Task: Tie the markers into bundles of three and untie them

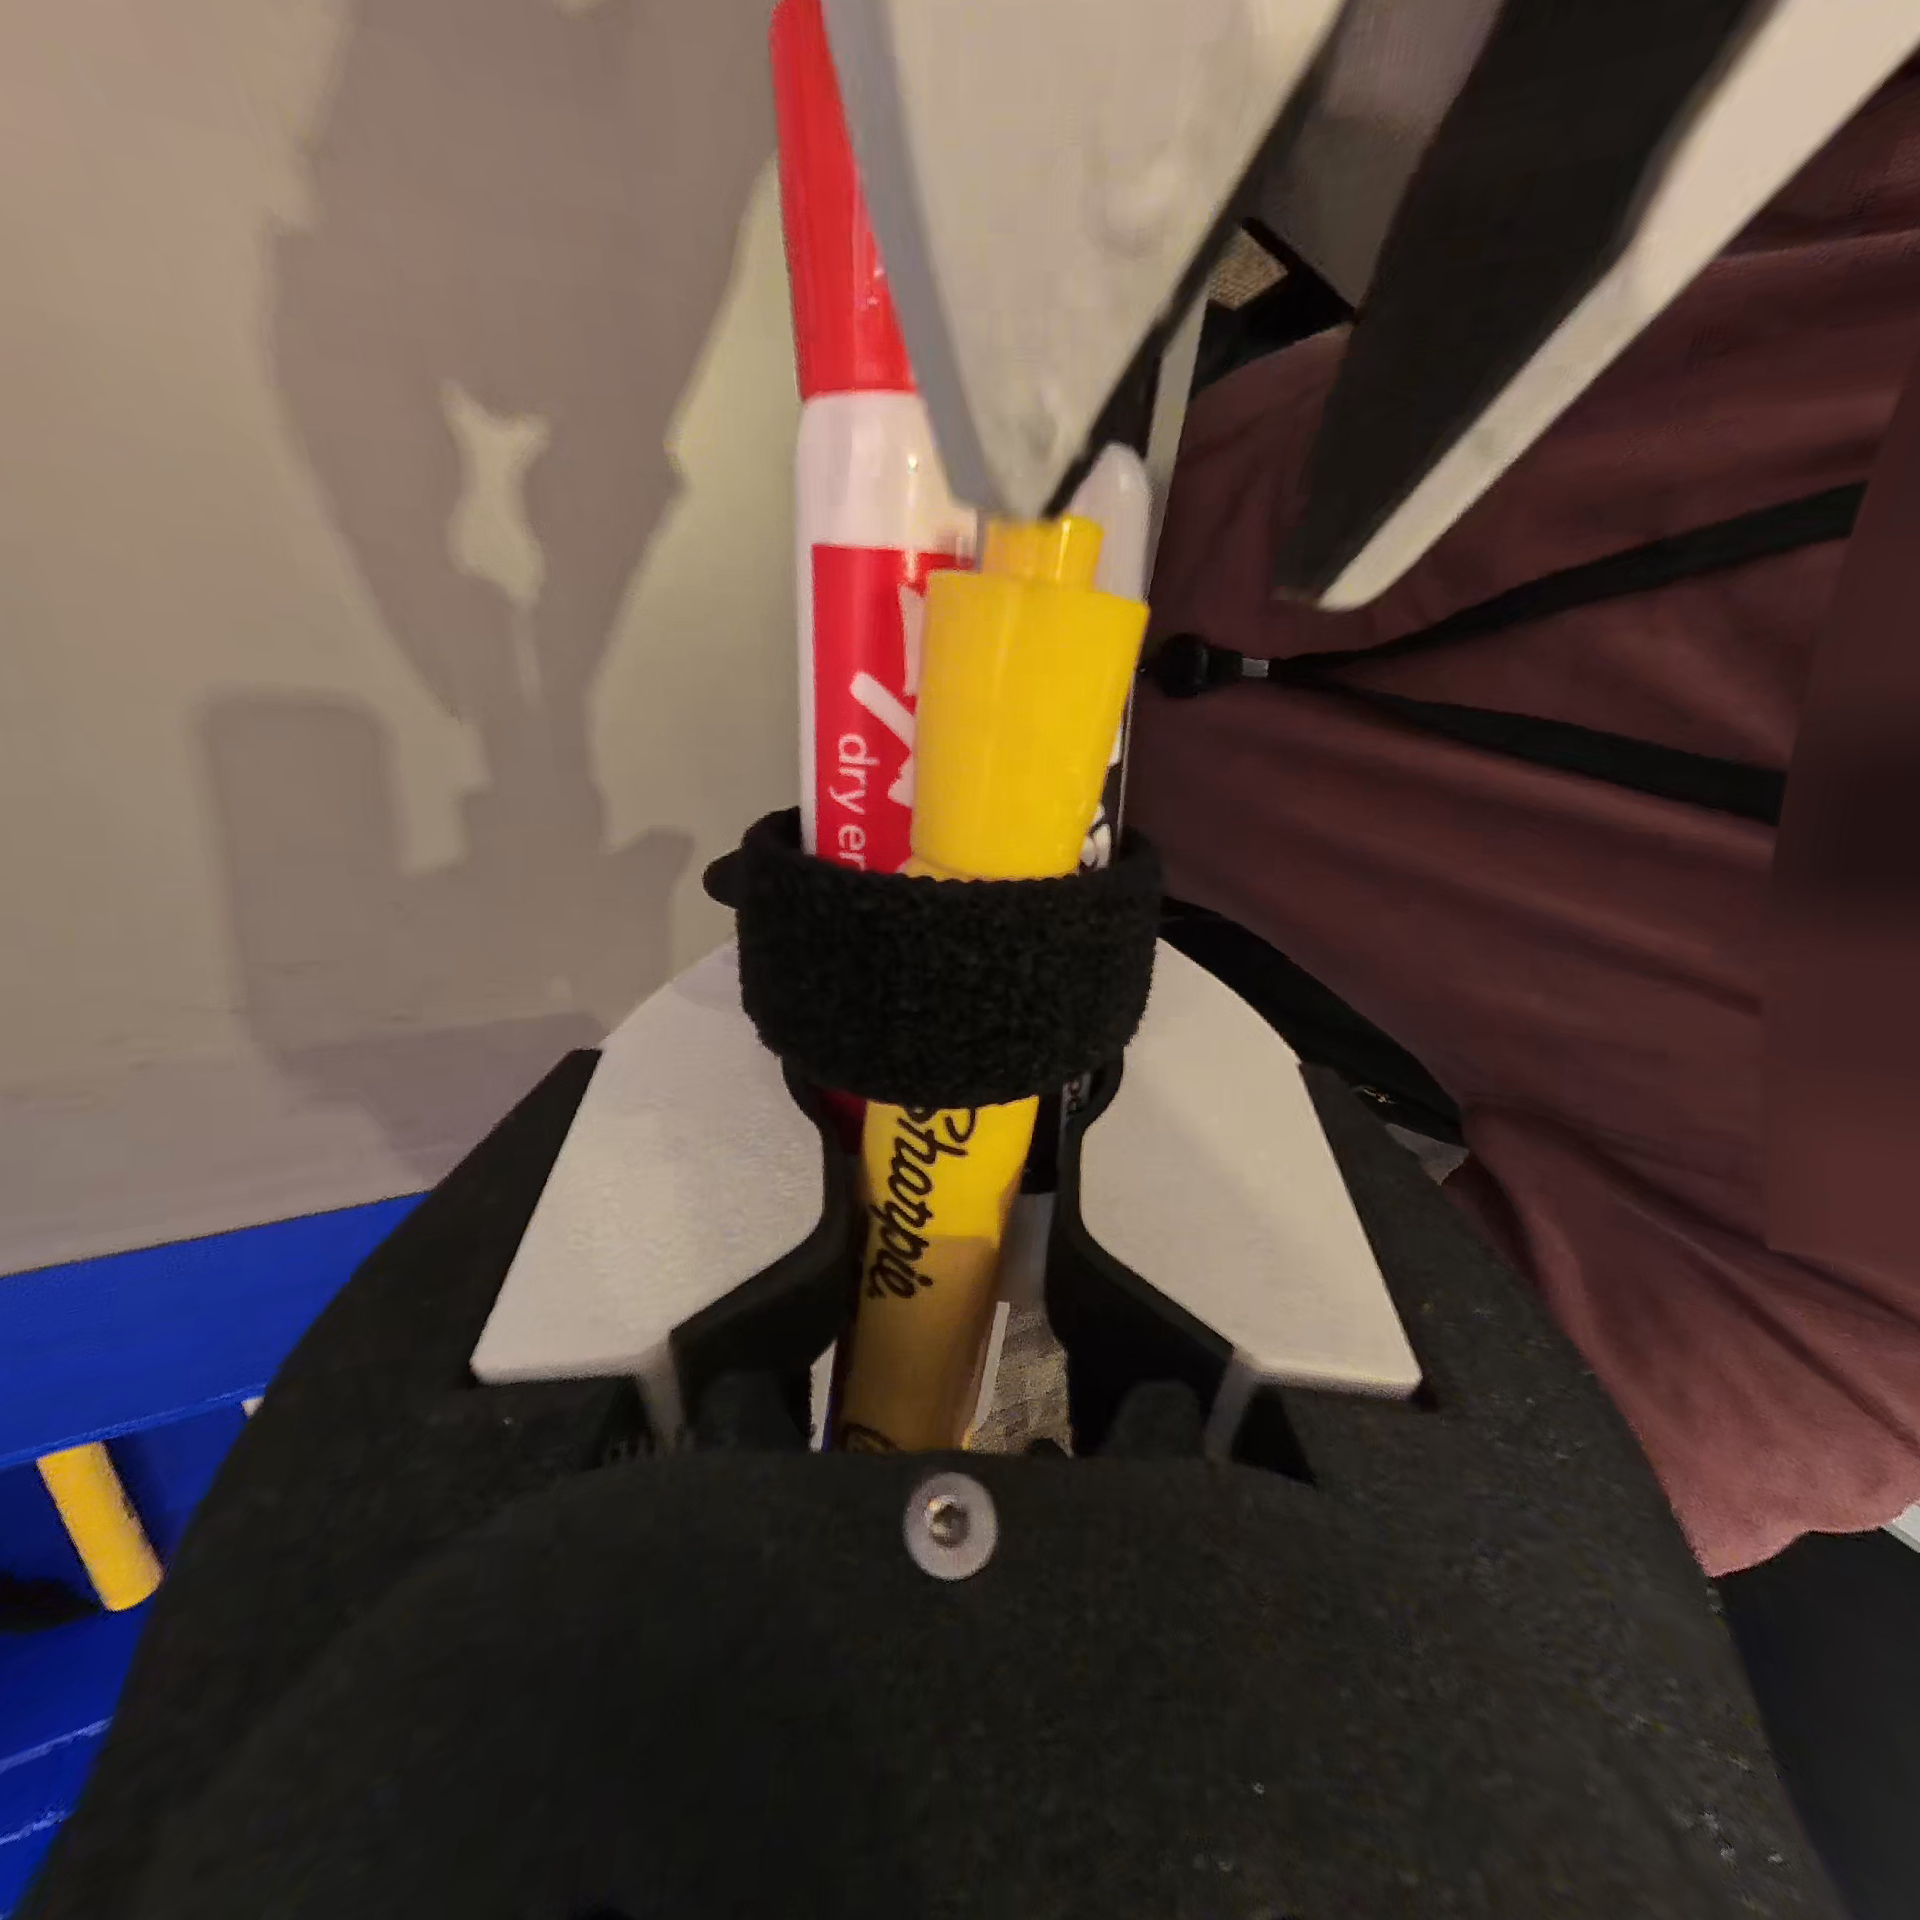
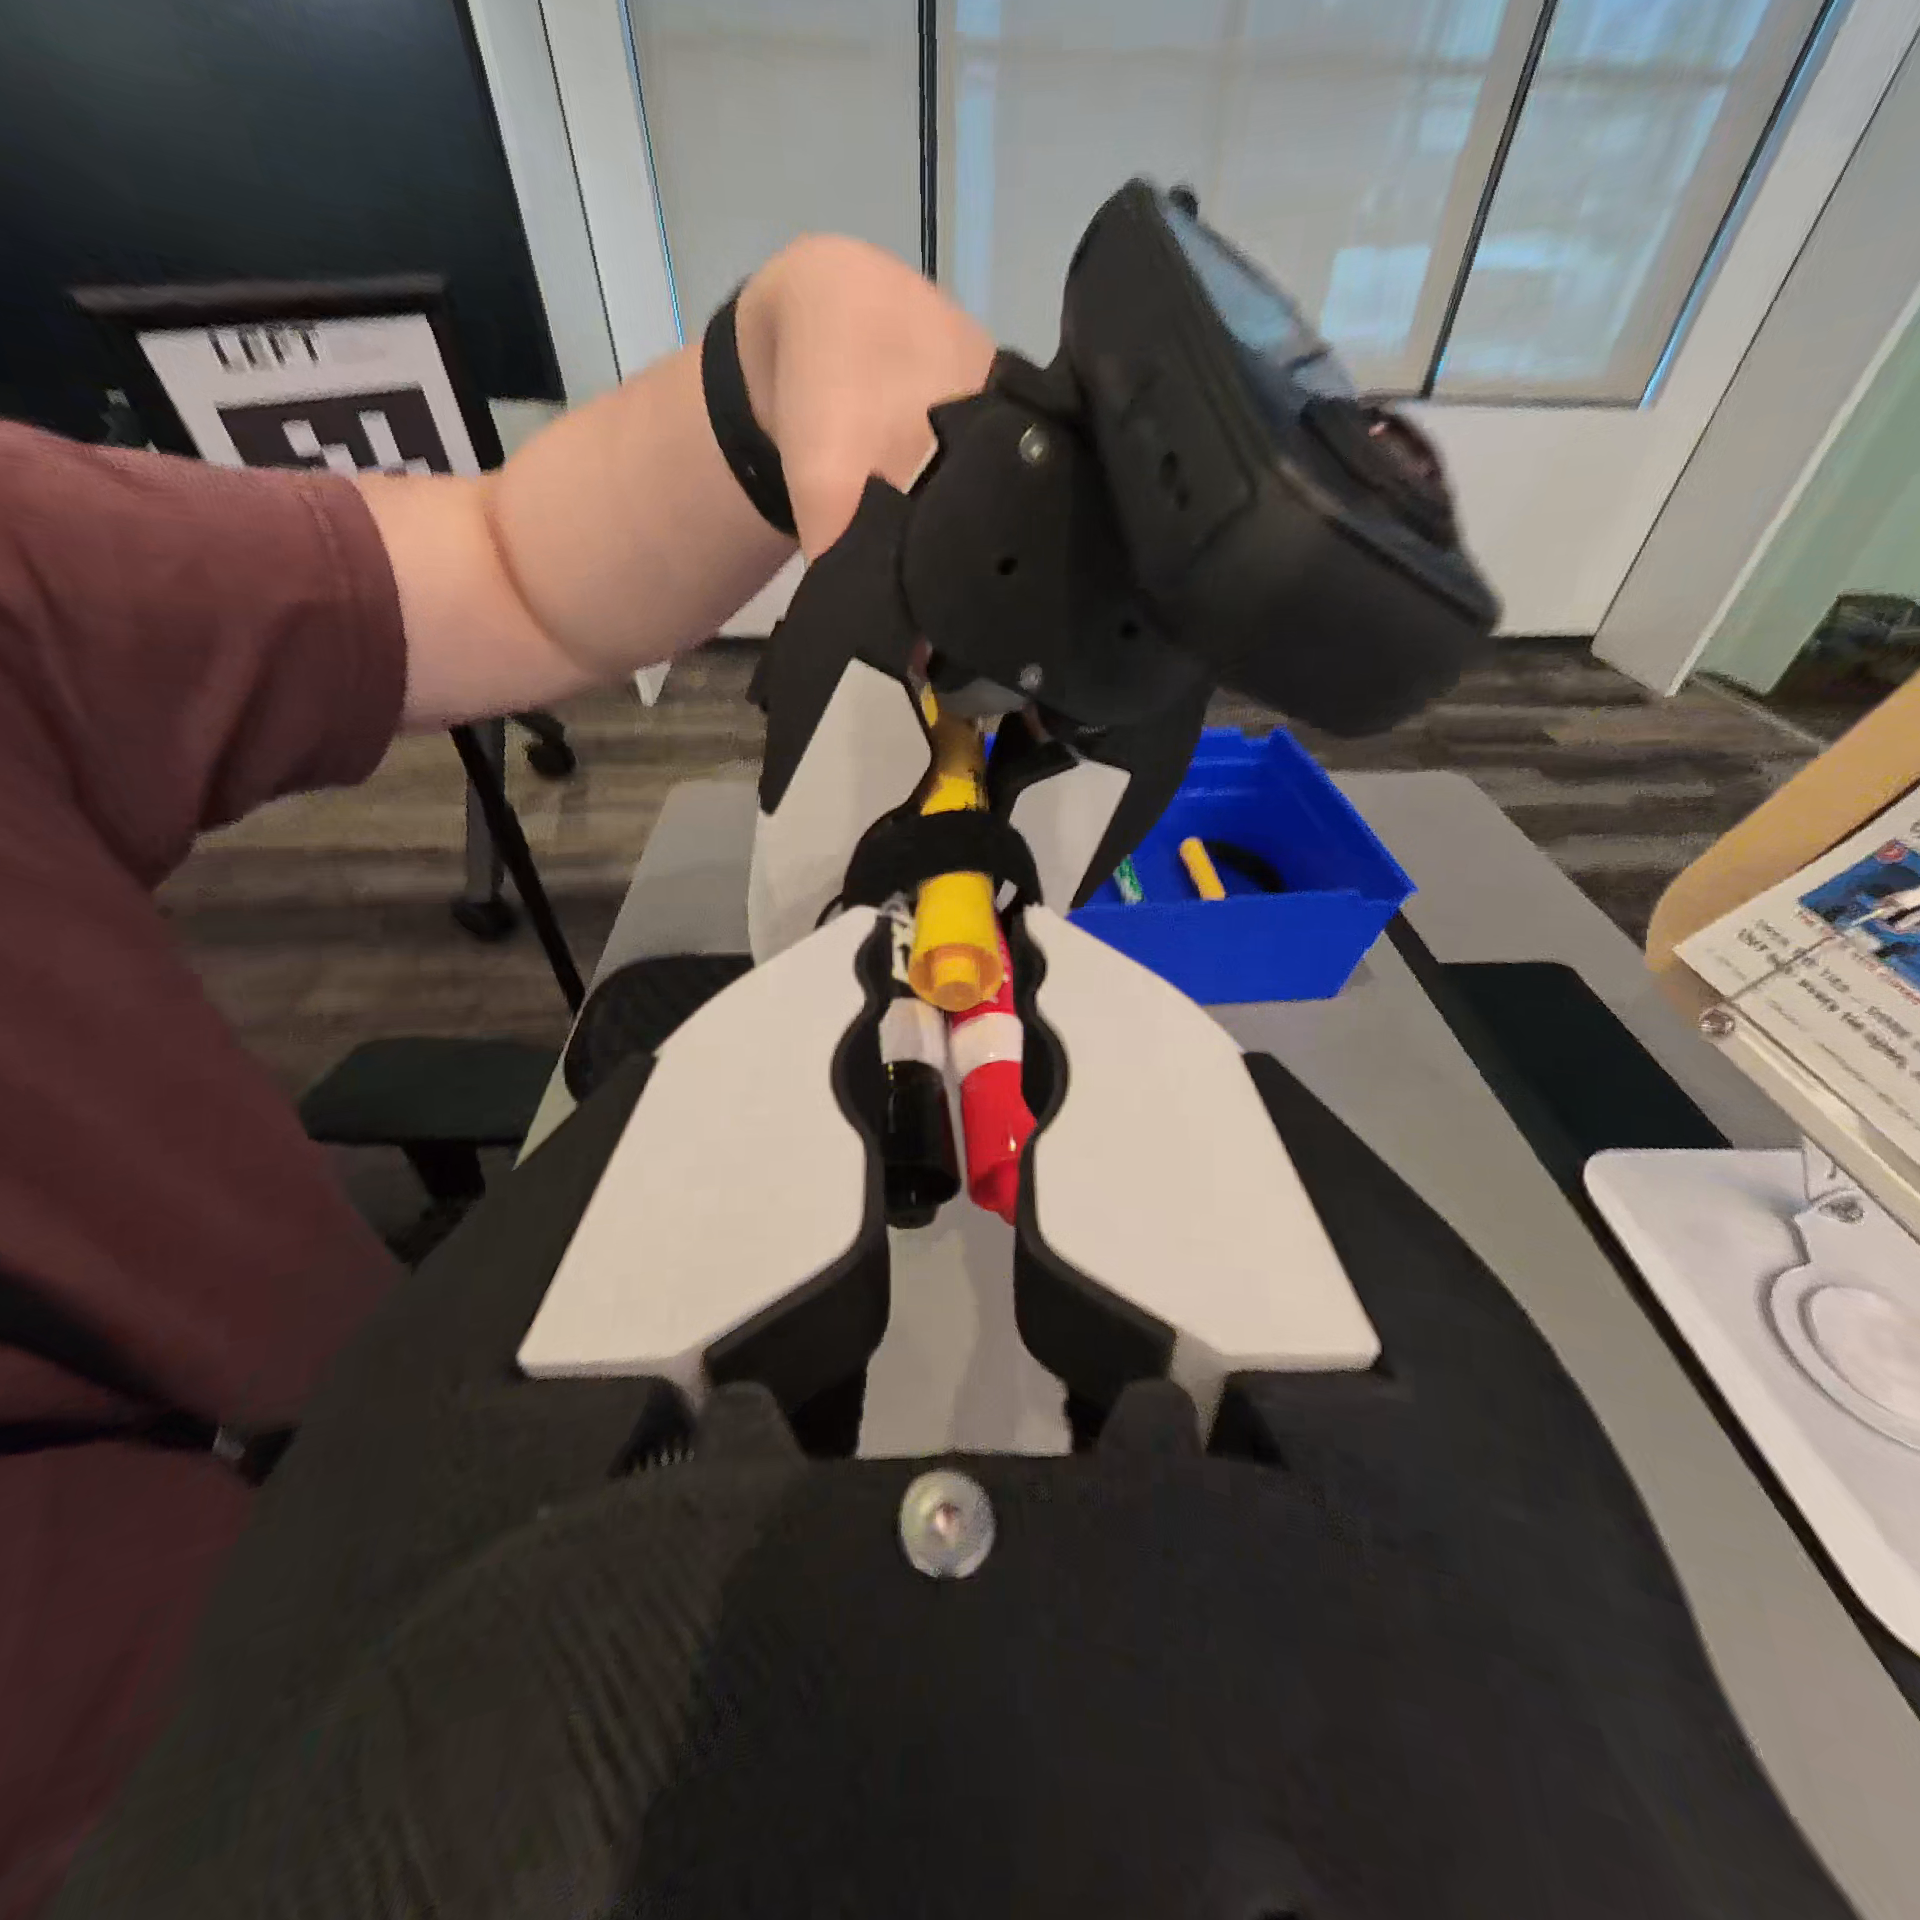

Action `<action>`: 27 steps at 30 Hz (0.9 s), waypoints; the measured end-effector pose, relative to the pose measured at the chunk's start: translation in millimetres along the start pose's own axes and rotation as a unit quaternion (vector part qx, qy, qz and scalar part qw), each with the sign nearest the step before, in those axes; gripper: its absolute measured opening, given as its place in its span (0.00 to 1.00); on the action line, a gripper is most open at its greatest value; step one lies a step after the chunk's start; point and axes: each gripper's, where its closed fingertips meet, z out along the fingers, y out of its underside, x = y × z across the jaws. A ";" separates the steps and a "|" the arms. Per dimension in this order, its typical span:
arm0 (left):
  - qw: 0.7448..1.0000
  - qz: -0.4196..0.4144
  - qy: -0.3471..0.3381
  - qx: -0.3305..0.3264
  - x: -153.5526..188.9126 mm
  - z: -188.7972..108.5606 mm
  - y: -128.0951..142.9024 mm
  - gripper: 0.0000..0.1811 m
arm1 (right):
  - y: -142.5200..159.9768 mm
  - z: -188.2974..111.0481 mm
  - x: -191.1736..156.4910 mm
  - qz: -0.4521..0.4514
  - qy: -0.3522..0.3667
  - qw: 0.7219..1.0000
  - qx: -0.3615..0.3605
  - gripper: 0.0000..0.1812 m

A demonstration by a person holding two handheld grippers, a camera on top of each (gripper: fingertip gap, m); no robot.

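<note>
Both grippers are clamping one bundle (image 2: 951, 935) of three markers, strapped by a black hook-and-loop band (image 1: 940, 982). The left gripper (image 1: 940, 1132) is squeezing the lower barrels; the right gripper (image 2: 951, 956) is closing around the capped ends.

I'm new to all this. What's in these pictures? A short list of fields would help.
bundle: yellow marker, red marker and black marker
strap: black, wrapped around all three
left gripper: shut on the bundle below the strap
right gripper: shut on the capped ends
blue bin: on the table, holding another yellow marker
</note>
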 end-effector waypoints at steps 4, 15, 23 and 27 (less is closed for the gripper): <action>1.000 -0.012 -0.002 0.001 -1.2 -1.4 5.1 0.24 | 8.5 13.9 2.3 -0.018 0.014 0.998 -0.056 0.13; 1.000 -0.012 -0.007 0.002 3.4 -4.8 11.1 0.24 | 10.7 17.1 2.9 0.007 0.004 0.997 -0.082 0.11; 1.000 0.000 -0.003 0.013 7.0 -5.7 9.1 0.24 | 9.5 3.5 3.4 0.013 -0.001 0.997 -0.077 0.11; 1.000 0.003 -0.010 0.007 7.1 -5.8 9.4 0.24 | 10.8 -0.5 2.0 -0.004 0.002 0.996 -0.094 0.11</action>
